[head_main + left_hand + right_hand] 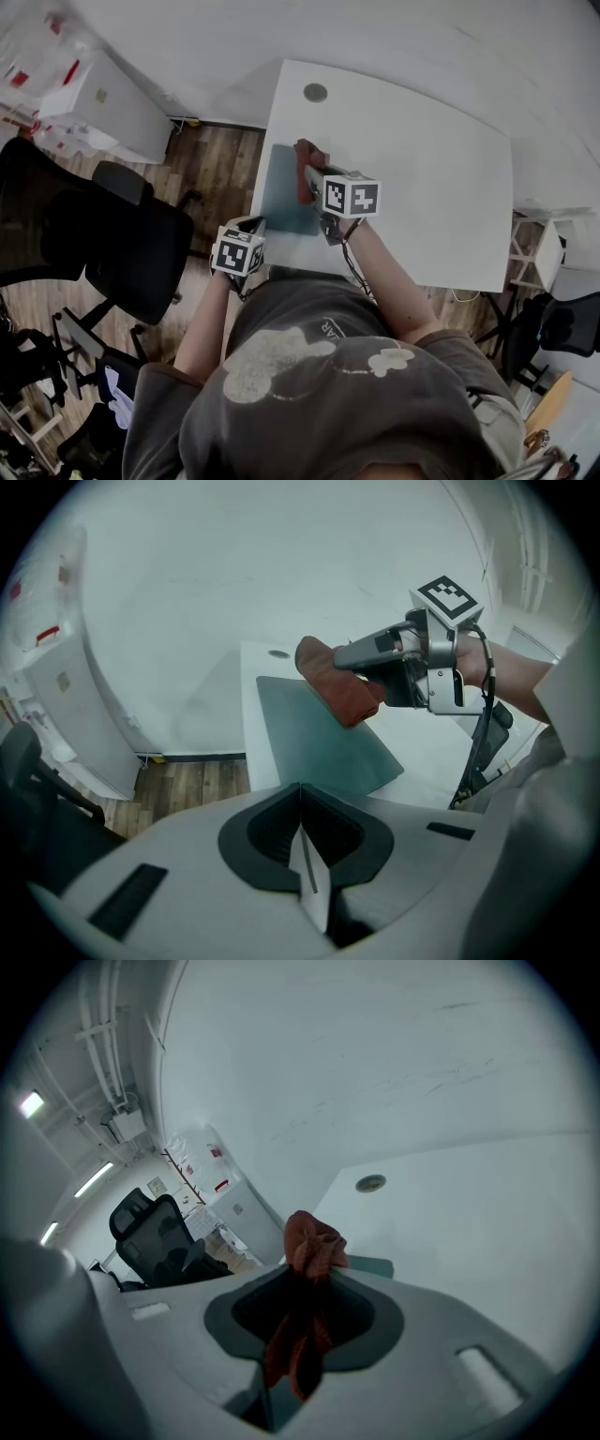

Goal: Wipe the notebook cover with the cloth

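1. Where the white table (422,169) meets its left edge, the notebook (284,202) lies flat, teal cover up.
2. Cloth (305,167): red-brown, bunched, over the notebook's far right part. Whether it touches the cover cannot be told.
3. Right gripper (309,180): jaws clamped on the cloth, a tuft sticking out past the tips and the rest hanging between the jaws; reaching out over the notebook.
4. Left gripper (251,225): jaws pressed together with nothing between them, held at the table's near edge, close to the notebook's near left corner.
5. Round grommet (315,92): set in the tabletop beyond the notebook.
6. Black office chair (122,234): on the wooden floor (216,159), left of the table.
7. White cabinet (103,108): against the wall, far left.
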